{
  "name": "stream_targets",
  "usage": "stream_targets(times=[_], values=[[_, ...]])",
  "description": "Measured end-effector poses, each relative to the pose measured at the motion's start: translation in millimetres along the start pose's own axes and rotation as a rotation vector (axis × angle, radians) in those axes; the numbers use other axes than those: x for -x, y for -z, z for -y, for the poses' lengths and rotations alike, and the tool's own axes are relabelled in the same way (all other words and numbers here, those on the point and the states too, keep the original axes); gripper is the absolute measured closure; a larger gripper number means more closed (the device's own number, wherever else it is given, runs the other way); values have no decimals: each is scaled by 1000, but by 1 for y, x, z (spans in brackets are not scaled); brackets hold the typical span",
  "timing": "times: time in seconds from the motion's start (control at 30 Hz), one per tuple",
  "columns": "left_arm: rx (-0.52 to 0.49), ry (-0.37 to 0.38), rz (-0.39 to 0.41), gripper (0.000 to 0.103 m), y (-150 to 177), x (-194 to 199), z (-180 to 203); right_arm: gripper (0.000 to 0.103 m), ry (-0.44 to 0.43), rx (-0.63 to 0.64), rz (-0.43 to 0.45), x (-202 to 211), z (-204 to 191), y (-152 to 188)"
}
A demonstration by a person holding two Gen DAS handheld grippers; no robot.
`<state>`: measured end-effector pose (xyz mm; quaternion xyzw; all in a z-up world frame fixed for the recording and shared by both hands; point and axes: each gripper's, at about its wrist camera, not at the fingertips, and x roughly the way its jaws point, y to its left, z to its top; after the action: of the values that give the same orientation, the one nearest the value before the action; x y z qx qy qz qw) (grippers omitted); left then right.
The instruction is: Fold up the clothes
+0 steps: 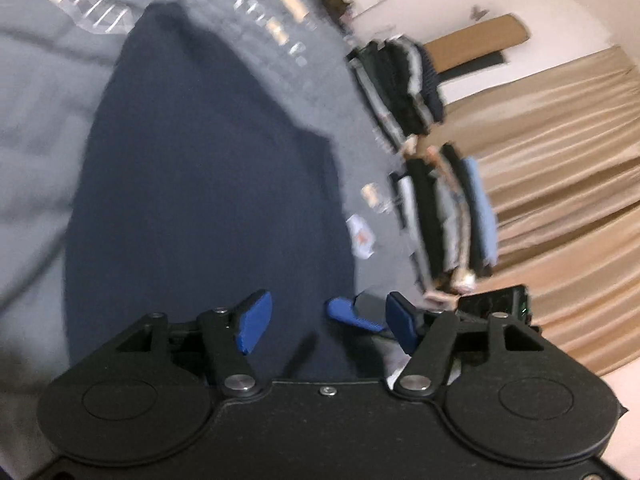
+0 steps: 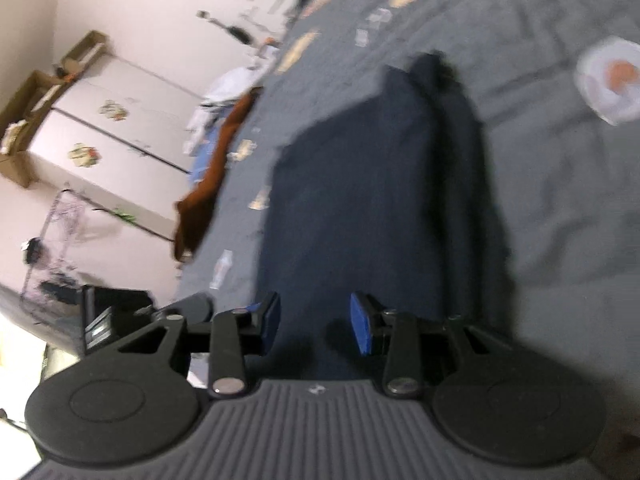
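Navy garment lay long-axis straight ahead of both grippers on the grey bedspread; left gripper and right gripper both gaped wide, holding nothing, about equally near its near end.

- left wrist cam sits low over the navy garment, looking along it, curtain off right
- right wrist cam, same garment close up, cupboards far left
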<state>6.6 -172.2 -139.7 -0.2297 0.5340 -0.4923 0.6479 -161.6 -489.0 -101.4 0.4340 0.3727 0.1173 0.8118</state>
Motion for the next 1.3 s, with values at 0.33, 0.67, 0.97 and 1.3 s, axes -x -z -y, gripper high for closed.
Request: stream_targets(times=[0.33, 0.67, 0.97, 1.3], values=[[59, -44, 46, 41, 18, 30, -18, 69, 48, -25, 39, 30, 18, 17], [40, 67, 57, 38, 33, 41, -5, 65, -135, -7, 115, 45, -18, 34], [32, -100, -77, 37, 51, 31, -13, 67, 38, -84, -27, 15, 7, 54], [20, -185, -84, 37, 63, 49, -15, 69, 120, -103, 2, 35, 18, 64]])
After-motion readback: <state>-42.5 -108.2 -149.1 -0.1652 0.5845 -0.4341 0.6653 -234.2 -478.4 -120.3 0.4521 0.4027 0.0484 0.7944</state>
